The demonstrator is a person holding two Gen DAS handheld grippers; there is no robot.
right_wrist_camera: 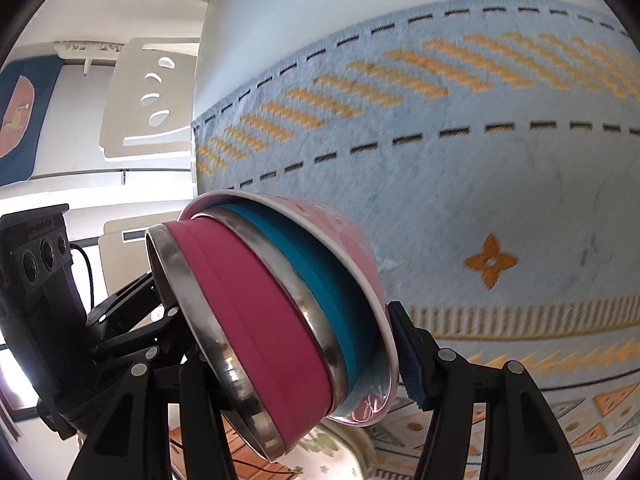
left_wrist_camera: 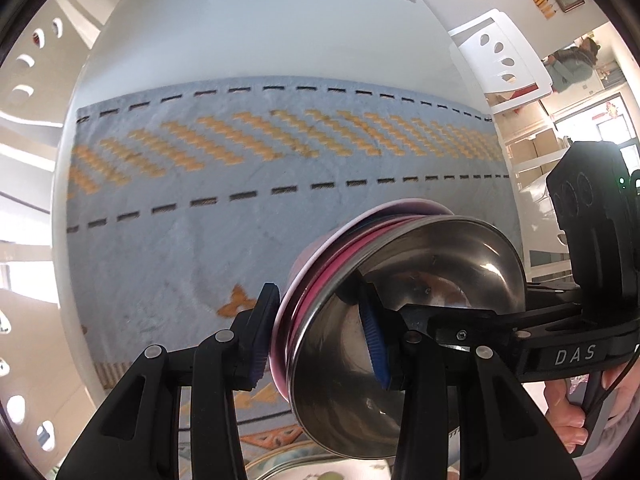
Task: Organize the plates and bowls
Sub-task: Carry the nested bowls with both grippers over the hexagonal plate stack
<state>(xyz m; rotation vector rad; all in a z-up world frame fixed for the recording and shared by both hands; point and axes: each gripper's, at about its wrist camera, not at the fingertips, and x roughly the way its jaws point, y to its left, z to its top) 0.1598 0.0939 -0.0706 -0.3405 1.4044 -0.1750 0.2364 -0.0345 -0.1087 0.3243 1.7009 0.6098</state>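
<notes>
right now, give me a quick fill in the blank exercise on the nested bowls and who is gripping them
1. The nested bowls are carried tipped above a light ____ patterned cloth.
2. The innermost bowl has a bare ____ inside and a magenta outside.
3. Between the magenta bowl and the pale pink outer bowl sits a ____ one.
4. The left gripper clamps the stack's rim with one finger ____ the innermost bowl.

Missing words: blue; metal; teal; inside
</notes>
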